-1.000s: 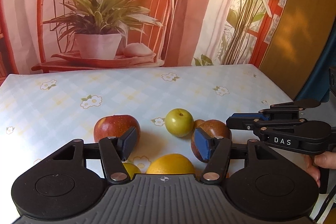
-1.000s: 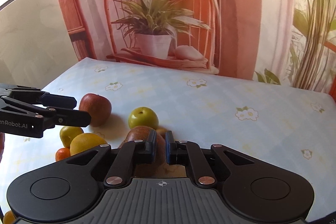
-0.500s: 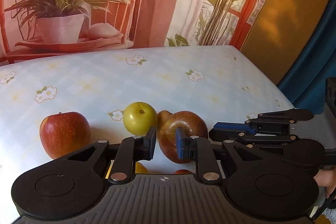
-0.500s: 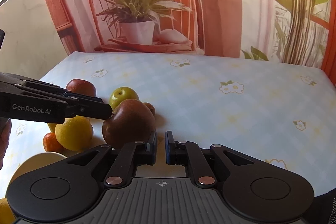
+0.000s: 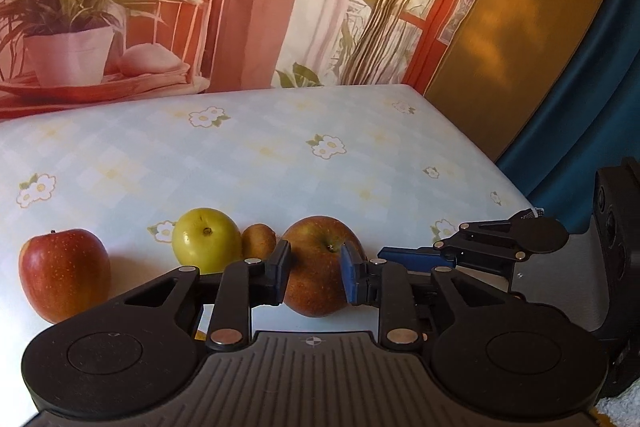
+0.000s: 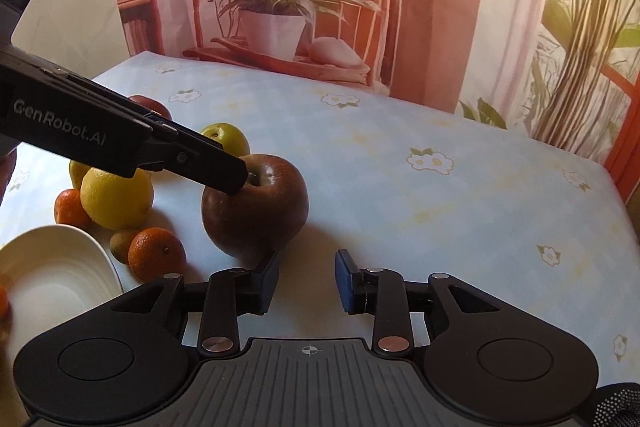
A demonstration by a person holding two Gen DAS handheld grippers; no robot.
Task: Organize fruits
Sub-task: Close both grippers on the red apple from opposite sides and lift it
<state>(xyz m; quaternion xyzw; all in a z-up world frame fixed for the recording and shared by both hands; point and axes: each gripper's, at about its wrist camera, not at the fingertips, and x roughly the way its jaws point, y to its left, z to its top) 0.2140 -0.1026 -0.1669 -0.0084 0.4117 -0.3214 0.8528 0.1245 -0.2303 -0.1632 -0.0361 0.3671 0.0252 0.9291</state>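
Tablecloth is slick: your left gripper (image 5: 314, 273) pinches the apple (image 5: 320, 267); right gripper's (image 6: 306, 281) jaws are opening, empty. It may roll toward the plate (image 6: 52, 279).

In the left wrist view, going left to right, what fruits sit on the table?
Red apple → green apple → small brown kiwi → dark reddish-brown apple.

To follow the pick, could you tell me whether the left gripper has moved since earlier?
Yes. The left gripper shifted right: the green apple, earlier centred between its fingers, now sits left of them, with the dark apple gripped instead.
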